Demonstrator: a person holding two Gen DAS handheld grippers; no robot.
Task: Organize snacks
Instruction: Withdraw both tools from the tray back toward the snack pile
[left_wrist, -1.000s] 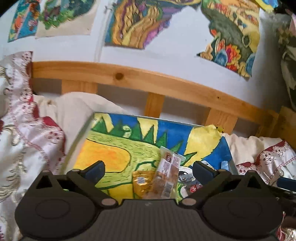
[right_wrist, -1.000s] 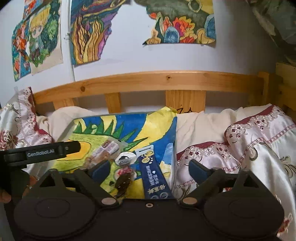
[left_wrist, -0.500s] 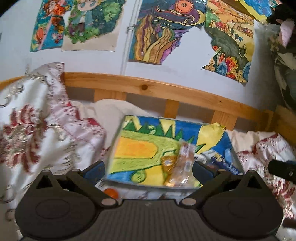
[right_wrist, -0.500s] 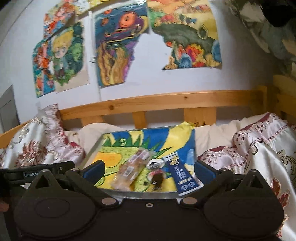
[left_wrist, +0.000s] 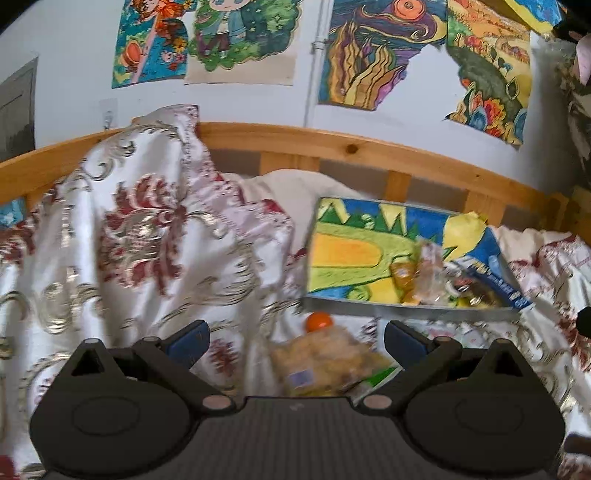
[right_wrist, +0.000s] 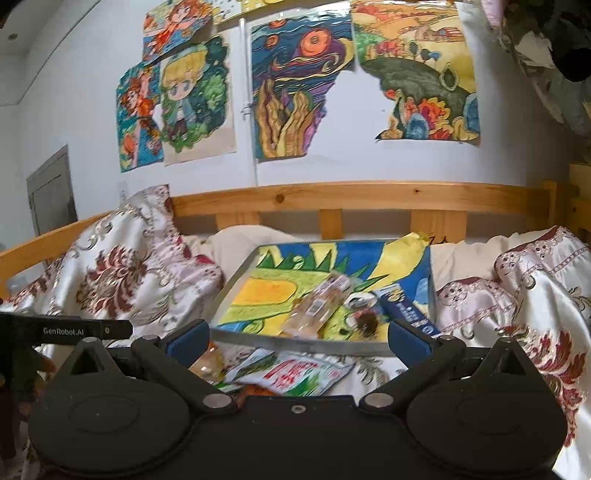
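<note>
Room: bedroom, bed (right_wrist: 535, 295) with satin floral cover, wooden rail behind, kids' drawings on the wall (right_wrist: 332, 85).
Surface: painted tray (right_wrist: 266, 295) lying on the bed, dinosaur picture on it.
On tray: clear cookie pack (right_wrist: 319, 306), blue snack stick (right_wrist: 410, 314), small dark wrapped sweets (right_wrist: 364, 321), all bunched at the near right part.
Off tray: bag of biscuits (left_wrist: 325, 363) and orange ball (left_wrist: 319, 320) on the cover just below the tray edge; green and red packet (right_wrist: 291, 373) beside them.
Left gripper (left_wrist: 297, 338): spread wide, nothing between the fingers, hovering above the bag of biscuits.
Right gripper (right_wrist: 299, 336): jaws have just been opening, now fully spread, empty, above the green and red packet.
Handling: packs look light, crinkly, slippery film; contents probably crumble, so pinch gently across the narrow middle or a sealed end, not the bulge.
Change: both grippers have pulled back from the tray; a second ago it filled the views, now loose packs on the cover show.
</note>
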